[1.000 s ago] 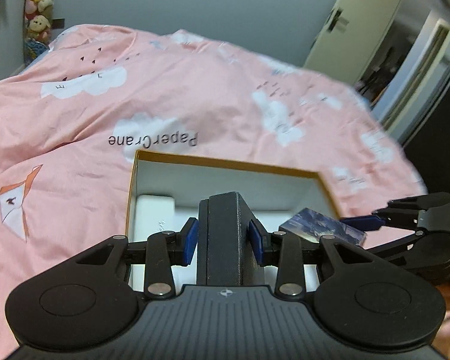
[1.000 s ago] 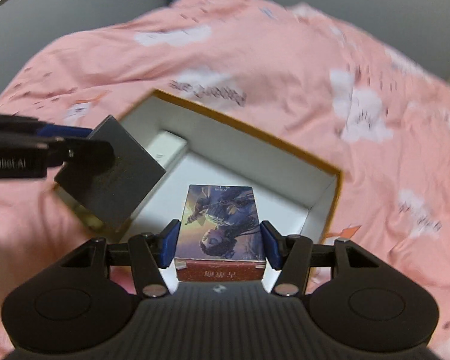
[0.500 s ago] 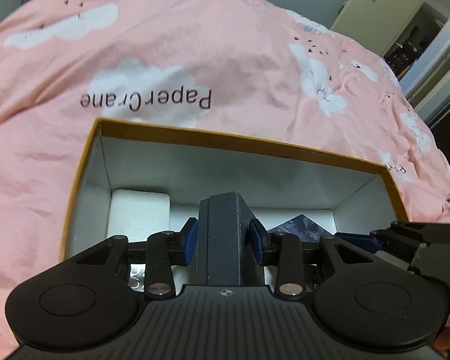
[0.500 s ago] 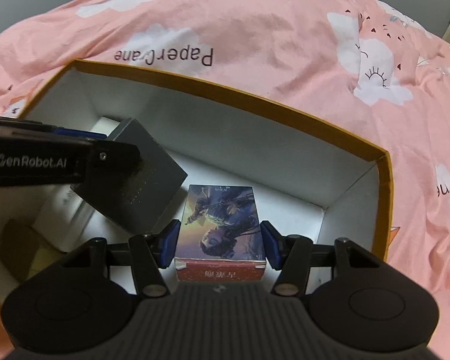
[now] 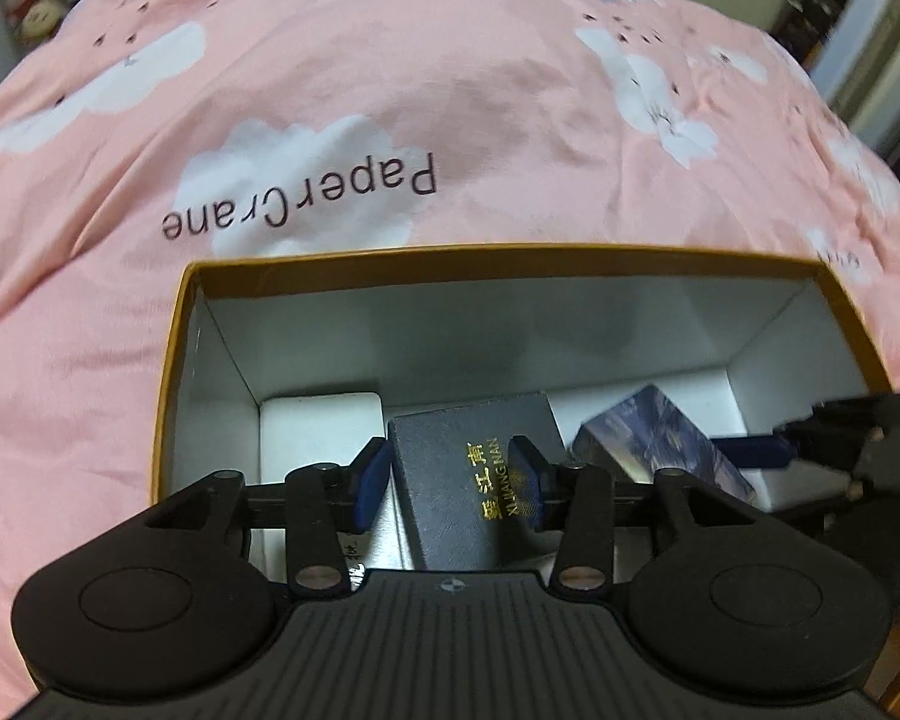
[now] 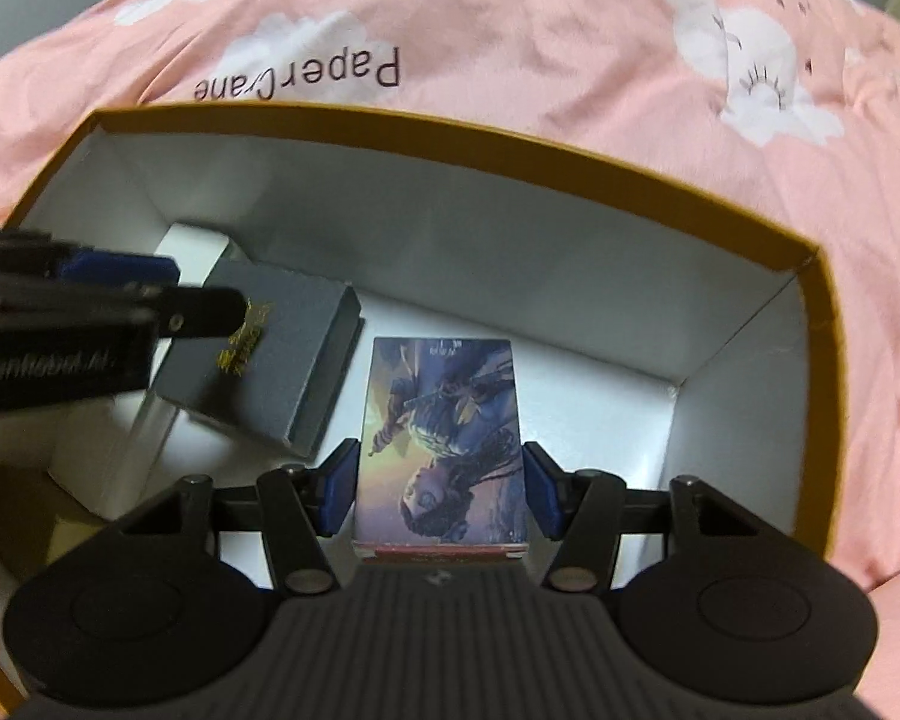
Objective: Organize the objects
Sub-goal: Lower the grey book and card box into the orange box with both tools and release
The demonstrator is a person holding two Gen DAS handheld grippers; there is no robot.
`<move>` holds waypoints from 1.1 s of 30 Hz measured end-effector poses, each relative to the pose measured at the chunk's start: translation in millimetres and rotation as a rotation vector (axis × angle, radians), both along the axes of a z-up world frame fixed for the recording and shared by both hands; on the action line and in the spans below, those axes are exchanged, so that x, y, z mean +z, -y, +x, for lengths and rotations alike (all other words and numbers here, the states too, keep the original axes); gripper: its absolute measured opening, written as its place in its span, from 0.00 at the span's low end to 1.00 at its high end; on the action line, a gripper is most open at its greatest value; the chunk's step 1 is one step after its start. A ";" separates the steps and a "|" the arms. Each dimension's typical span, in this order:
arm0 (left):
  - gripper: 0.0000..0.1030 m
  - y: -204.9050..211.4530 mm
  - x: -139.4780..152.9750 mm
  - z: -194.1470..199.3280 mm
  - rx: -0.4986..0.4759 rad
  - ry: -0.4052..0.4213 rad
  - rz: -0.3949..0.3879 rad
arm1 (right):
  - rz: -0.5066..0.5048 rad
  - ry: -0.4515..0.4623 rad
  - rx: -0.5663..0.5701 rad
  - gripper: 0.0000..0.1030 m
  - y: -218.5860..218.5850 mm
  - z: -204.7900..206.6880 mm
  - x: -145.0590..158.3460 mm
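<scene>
An orange-rimmed cardboard box [image 5: 498, 255] with white inner walls lies on the pink bedspread; it also shows in the right wrist view [image 6: 510, 147]. My left gripper [image 5: 450, 483] is open inside it, its pads apart from a dark grey box with gold lettering [image 5: 480, 480] that lies tilted on the box floor, also seen in the right wrist view [image 6: 282, 354]. My right gripper [image 6: 441, 489] is open around an illustrated card box [image 6: 444, 438] resting on the floor, with gaps at both pads. That card box shows in the left wrist view [image 5: 660, 444].
A white flat box [image 5: 321, 426] lies at the left of the orange box floor, partly under the grey box [image 6: 195, 246]. A small brown carton [image 6: 21, 516] sits in the near left corner. The pink quilt [image 5: 450, 120] surrounds the box.
Both grippers lowered into the box and opened. The grey box dropped from my left gripper and tipped flat; the card box was let go onto the floor.
</scene>
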State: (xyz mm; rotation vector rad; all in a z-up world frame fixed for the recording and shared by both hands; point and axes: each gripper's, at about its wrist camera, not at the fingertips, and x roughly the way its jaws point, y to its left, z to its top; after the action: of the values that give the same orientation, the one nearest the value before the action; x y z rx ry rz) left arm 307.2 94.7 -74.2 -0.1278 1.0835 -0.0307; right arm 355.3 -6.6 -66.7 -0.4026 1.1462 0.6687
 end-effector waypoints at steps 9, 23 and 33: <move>0.55 22.3 4.9 -18.0 -0.286 -0.013 0.178 | 0.113 -0.057 -0.024 0.59 2.3 13.2 1.4; 0.55 36.8 -23.8 -8.3 -0.308 -0.111 0.342 | -0.100 0.012 0.280 0.63 -6.5 -16.2 -1.5; 0.54 34.7 -23.2 -10.2 -0.304 -0.098 0.323 | -0.138 0.040 0.347 0.40 -16.5 -21.9 -11.5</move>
State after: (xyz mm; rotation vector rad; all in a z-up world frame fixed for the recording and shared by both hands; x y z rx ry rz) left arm 297.0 60.0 -97.4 0.3299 1.1842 -0.1227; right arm 333.3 9.8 -78.2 -0.7399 1.0982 0.8807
